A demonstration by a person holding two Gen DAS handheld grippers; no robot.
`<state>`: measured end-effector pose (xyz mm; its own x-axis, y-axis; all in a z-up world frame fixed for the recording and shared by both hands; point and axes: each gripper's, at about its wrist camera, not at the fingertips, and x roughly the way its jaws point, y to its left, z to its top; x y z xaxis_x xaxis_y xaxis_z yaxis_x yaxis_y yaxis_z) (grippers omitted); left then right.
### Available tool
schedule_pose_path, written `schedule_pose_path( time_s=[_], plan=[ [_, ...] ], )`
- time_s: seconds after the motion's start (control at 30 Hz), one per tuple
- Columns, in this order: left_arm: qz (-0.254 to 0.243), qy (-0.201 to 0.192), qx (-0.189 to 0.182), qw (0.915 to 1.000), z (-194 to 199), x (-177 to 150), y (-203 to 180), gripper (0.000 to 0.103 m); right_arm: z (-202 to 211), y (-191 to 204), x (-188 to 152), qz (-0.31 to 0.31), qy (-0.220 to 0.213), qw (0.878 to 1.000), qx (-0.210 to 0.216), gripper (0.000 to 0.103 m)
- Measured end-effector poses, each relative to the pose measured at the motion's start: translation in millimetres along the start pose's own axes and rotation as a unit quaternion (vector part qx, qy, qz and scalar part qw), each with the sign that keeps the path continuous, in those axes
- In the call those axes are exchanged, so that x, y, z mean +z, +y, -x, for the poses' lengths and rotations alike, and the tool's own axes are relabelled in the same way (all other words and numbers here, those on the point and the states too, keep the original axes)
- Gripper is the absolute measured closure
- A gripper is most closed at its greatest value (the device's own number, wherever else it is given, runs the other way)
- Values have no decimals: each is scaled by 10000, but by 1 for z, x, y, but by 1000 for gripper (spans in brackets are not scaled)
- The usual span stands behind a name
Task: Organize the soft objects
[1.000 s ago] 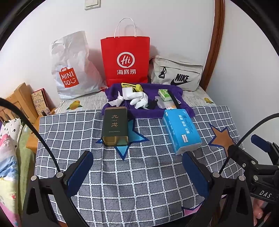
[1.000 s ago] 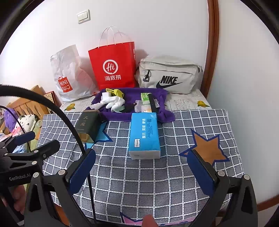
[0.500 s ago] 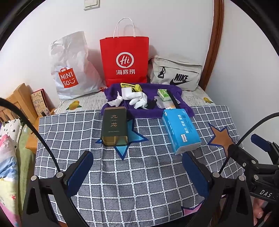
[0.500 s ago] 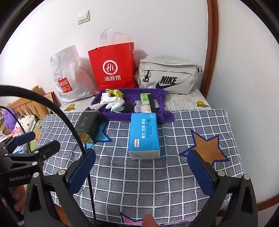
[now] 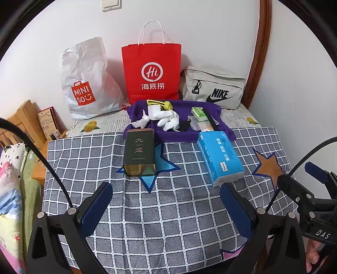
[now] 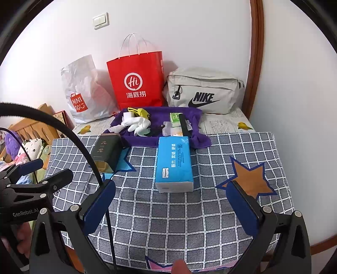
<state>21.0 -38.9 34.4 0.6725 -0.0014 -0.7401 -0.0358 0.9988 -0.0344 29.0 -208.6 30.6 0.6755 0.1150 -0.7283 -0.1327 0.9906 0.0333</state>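
tissue pack: blue soft plastic tissue pack [image 6: 174, 163] on checked cloth [image 6: 168, 221], long axis runs away from cam
R gripper [image 6: 171, 202]: jaws wide open, empty, pack dead ahead, nearer
L gripper [image 5: 166, 207]: open, empty, pack off to its right

A lived-in home bedroom. At nine o'clock, patterned pastel bedding [image 5: 10, 189] lies beside a slatted wooden headboard [image 5: 20, 118]. At twelve o'clock, a red paper shopping bag [image 5: 151, 71], a crinkled white plastic shop bag [image 5: 88, 78] and a beige fabric waist bag [image 5: 212, 88] lean against a plain white wall [image 5: 210, 31] with a light switch [image 6: 101, 20].
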Motion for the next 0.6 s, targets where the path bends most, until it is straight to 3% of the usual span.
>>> schedule_pose_path(
  time_s=[0.6],
  plan=[
    [-24, -5, -5, 10000, 0, 0, 2, 0, 1, -1, 2, 17, -21, 10000, 10, 0]
  ],
)
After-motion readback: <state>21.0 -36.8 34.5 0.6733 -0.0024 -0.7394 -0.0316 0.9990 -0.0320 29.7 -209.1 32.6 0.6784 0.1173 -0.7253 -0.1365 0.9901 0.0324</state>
